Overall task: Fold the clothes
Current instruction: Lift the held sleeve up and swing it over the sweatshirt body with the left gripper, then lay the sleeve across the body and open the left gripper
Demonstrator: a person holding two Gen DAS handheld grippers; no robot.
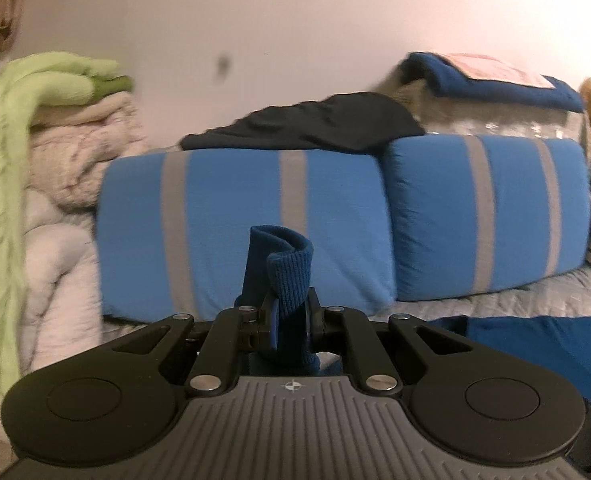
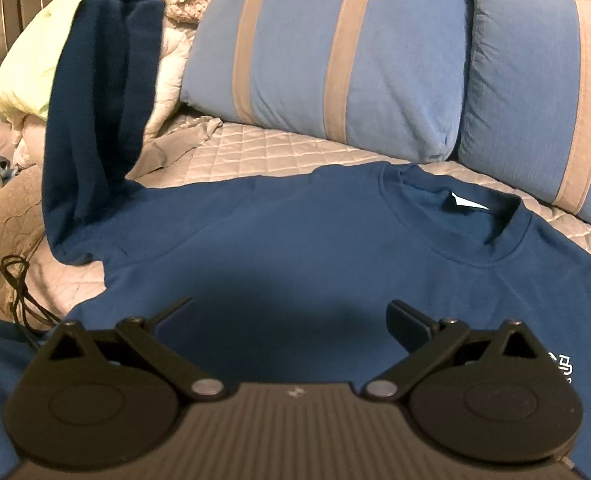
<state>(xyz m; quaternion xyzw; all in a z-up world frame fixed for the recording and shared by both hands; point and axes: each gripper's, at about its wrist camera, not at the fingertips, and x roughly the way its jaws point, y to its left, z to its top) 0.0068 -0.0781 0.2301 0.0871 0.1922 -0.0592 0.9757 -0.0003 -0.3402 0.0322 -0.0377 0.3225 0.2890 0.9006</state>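
Navy knit is pinched at a ribbed cuff by the left gripper, while the right gripper is held over the spread sweatshirt.

Only in the left wrist view is the cuff seen, standing up between fingers pressed onto it, with two blue grey-striped pillows behind, a black garment draped on top of them and a pale green blanket piled at far left. Only in the right wrist view is the sweatshirt body seen — laid flat on the quilted bedspread, collar toward the pillows, its left sleeve lifted upward out of frame. The right fingers are spread wide, with nothing between them — dark fabric lies below.
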